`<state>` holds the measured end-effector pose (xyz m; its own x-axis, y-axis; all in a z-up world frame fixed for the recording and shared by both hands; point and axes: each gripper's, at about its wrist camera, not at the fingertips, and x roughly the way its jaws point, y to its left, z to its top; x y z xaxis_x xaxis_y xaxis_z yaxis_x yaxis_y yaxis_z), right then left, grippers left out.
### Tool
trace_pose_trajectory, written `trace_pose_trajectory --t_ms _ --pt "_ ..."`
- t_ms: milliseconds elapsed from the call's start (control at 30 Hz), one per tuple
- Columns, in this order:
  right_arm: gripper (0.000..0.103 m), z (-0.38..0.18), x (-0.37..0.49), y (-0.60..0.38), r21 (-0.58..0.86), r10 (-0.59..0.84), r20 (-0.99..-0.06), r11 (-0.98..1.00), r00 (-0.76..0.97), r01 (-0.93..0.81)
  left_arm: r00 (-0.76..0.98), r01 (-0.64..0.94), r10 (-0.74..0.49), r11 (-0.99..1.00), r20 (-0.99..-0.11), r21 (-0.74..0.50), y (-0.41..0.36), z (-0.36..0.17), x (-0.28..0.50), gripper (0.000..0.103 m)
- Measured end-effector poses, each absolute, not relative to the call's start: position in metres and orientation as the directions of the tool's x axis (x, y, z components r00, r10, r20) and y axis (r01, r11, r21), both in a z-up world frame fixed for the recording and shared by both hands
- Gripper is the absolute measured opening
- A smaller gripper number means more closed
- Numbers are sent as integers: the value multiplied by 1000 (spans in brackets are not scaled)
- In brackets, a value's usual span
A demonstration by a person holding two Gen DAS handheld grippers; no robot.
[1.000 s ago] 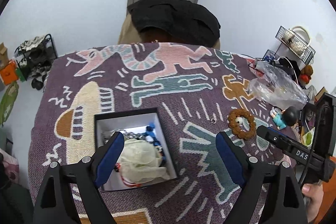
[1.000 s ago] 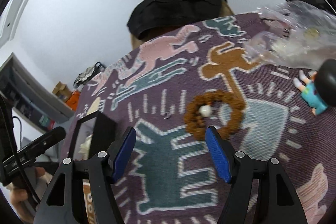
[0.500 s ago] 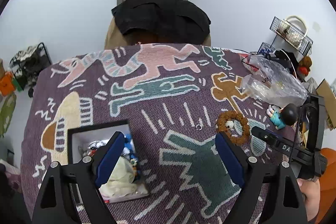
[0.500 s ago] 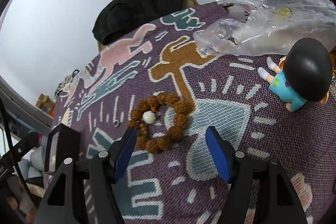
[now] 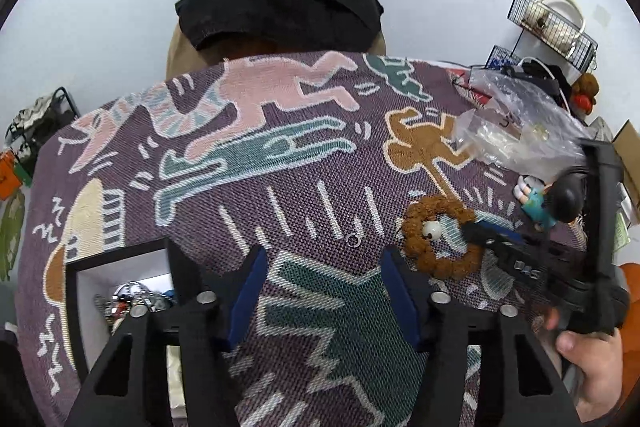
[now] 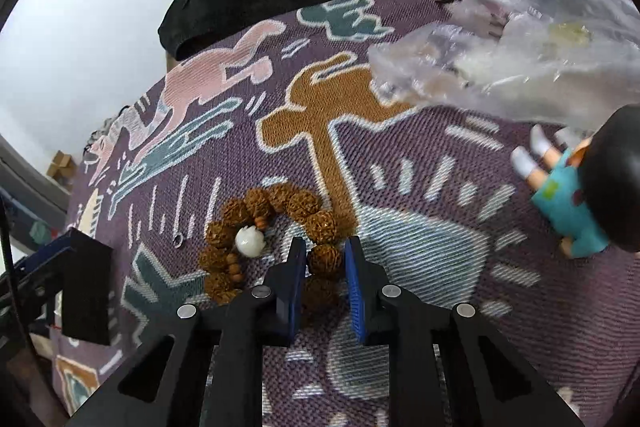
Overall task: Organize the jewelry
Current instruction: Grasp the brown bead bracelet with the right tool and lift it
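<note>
A brown bead bracelet with one white bead lies on the patterned cloth; it also shows in the left wrist view. My right gripper is down at the cloth and shut on a bead at the bracelet's near right side; it appears in the left wrist view. My left gripper is open and empty above the cloth. A black jewelry box with white lining holds several pieces at lower left. A small metal ring lies on the cloth.
A clear plastic bag lies at the far right of the table. A small doll with black hair and a teal shirt lies near it. A chair with dark clothing stands behind the table. Wire baskets hang on the wall.
My right gripper moved forward and down and closed on the bead bracelet. My left gripper moved right, so the box slid toward the lower left of its view.
</note>
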<state>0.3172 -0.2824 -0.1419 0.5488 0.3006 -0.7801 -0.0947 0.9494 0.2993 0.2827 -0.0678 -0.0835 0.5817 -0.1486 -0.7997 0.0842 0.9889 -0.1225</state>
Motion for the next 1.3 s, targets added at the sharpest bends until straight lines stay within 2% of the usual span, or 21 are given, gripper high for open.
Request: trace_pose_trajectory --t_ms 267,433,533,700,900,1033,1300 --pt "20 -118 292 -299 369 373 -692 919 618 -141 546 93 -160 987 -822 -130 -81 -107 303 45" --pt "20 -97 279 -304 388 399 -638 905 658 -173 531 95 -159 987 -832 -127 -90 -117 314 42" --pt "20 -86 270 -308 395 407 -611 900 679 -184 523 99 -153 988 -838 -119 -96 -122 318 36" --pt "20 -71 258 -320 407 412 -573 893 709 -190 526 105 -127 991 -841 -84 -106 -127 324 34" --pt "20 -62 247 -333 425 420 -542 884 728 -194 502 107 -93 993 -860 -46 -115 -139 331 25" --pt "20 -61 244 -338 433 421 -535 881 733 -190 515 103 -58 995 -855 -6 -119 -141 331 14" --pt "20 -63 246 -333 444 430 -534 875 728 -191 557 121 -83 993 -826 -18 -114 -111 315 13"
